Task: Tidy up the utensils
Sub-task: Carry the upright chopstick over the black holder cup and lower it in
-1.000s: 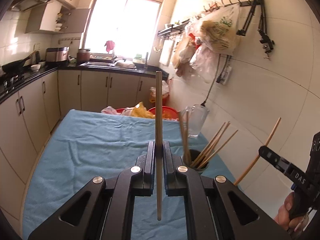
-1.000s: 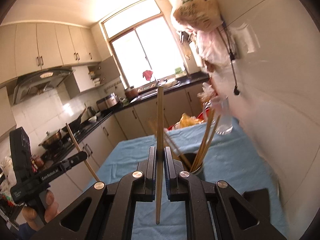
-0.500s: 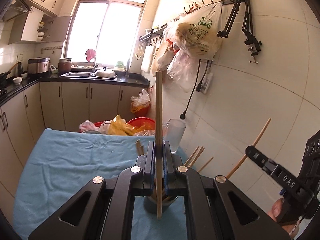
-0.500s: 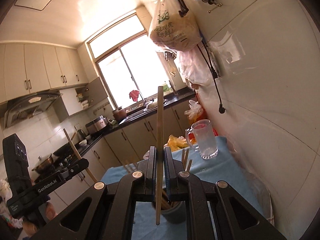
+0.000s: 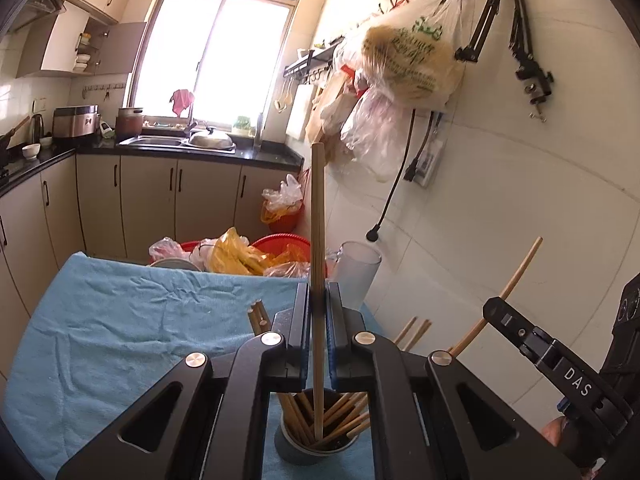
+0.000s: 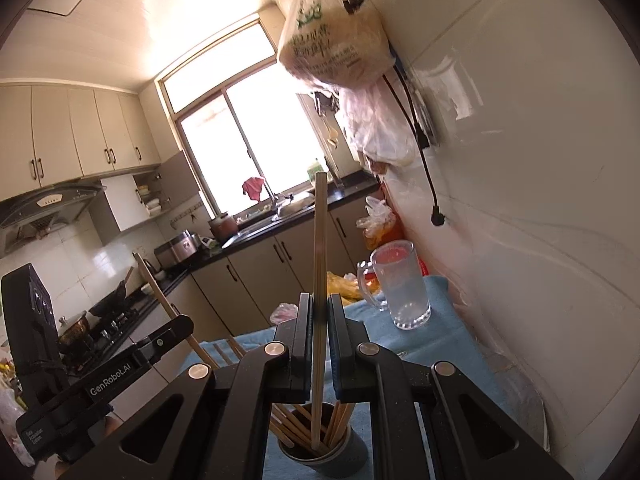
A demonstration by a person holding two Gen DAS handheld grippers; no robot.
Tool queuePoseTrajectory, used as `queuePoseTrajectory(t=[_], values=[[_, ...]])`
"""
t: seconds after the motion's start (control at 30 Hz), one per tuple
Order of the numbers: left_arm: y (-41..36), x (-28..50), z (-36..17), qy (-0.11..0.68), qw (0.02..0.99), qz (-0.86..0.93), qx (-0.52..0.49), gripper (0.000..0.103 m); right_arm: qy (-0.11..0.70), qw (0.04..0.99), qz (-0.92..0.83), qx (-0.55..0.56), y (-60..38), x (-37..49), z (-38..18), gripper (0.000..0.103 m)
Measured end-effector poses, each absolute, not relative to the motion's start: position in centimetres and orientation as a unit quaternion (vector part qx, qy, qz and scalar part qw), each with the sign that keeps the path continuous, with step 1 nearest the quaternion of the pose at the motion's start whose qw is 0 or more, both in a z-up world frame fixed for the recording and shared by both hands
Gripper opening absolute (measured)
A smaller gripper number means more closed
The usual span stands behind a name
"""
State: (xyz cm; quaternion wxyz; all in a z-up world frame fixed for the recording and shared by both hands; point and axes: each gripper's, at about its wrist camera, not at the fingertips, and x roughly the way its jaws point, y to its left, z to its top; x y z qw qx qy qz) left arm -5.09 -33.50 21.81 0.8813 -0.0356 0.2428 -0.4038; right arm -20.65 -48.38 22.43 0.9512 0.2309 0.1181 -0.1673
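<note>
Both grippers, left [image 5: 318,320] and right [image 6: 319,328], were clamped on one upright chopstick each [image 5: 318,240] [image 6: 319,264], lower tips above the chopstick-filled cup [image 5: 316,446] on the blue cloth [image 5: 120,320].

We see a cup [image 5: 316,446] of chopsticks [image 5: 340,412] on the table [image 5: 120,320] at six o'clock; a glass mug [image 5: 356,276] stands behind it at one o'clock.

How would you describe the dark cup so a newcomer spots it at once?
Start at the blue cloth covering the table beside the white tiled wall. Near its front edge stands the dark cup, just under both tongs. Unlike the clear glass mug farther back, it is opaque and bristles with wooden chopsticks.
</note>
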Motion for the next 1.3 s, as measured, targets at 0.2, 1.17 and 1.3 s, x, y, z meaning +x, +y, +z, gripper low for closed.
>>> queuePoseTrajectory(t=[0.2, 1.17, 1.3], values=[[-33.7, -4.6, 20.2, 0.251, 0.879, -0.404, -0.030, 0.007, 0.145, 0.948, -0.167, 0.227, -48.3, -19.2, 20.4, 0.008], [-32.4, -4.5, 15.8, 0.278, 0.880, -0.384, 0.001, 0.008, 0.229, 0.930, -0.167, 0.235, -48.6, -16.9, 15.2, 0.009], [-32.2, -4.5, 15.8, 0.278, 0.881, -0.383, 0.001, 0.009, 0.227, 0.930, -0.167, 0.236, -48.4, -17.2, 15.4, 0.009]])
